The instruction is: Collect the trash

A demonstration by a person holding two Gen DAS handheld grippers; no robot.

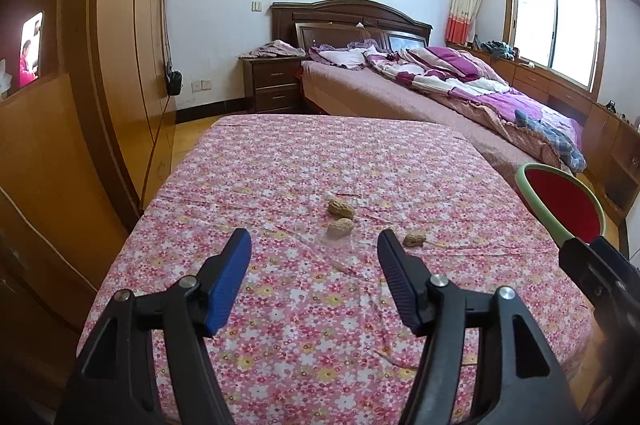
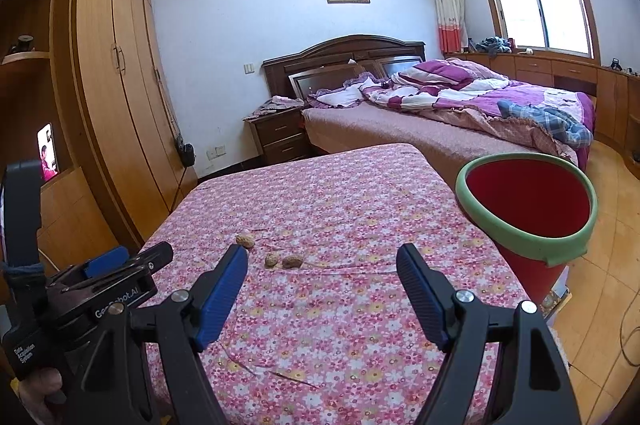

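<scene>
Three peanut shells lie close together on the pink floral cloth (image 1: 280, 165) over the table. In the left wrist view two of them (image 1: 341, 207) (image 1: 340, 227) sit just beyond my left gripper (image 1: 314, 235), and the third (image 1: 414, 239) is beside its right fingertip. The left jaws stand open with nothing between them. My right gripper (image 2: 322, 248) is also open and empty, short of the same shells (image 2: 245, 240) (image 2: 272, 259) (image 2: 293, 260). A red bin with a green rim (image 2: 528, 193) stands off the table's right edge, tilted toward me.
Thin dry stalks (image 2: 280, 373) lie on the cloth near the front. A wooden wardrobe (image 1: 120, 65) runs along the left. Beyond the table stand a bed (image 1: 440, 85) with purple bedding and a nightstand (image 1: 276, 85). Wood floor shows on the right (image 2: 600, 305).
</scene>
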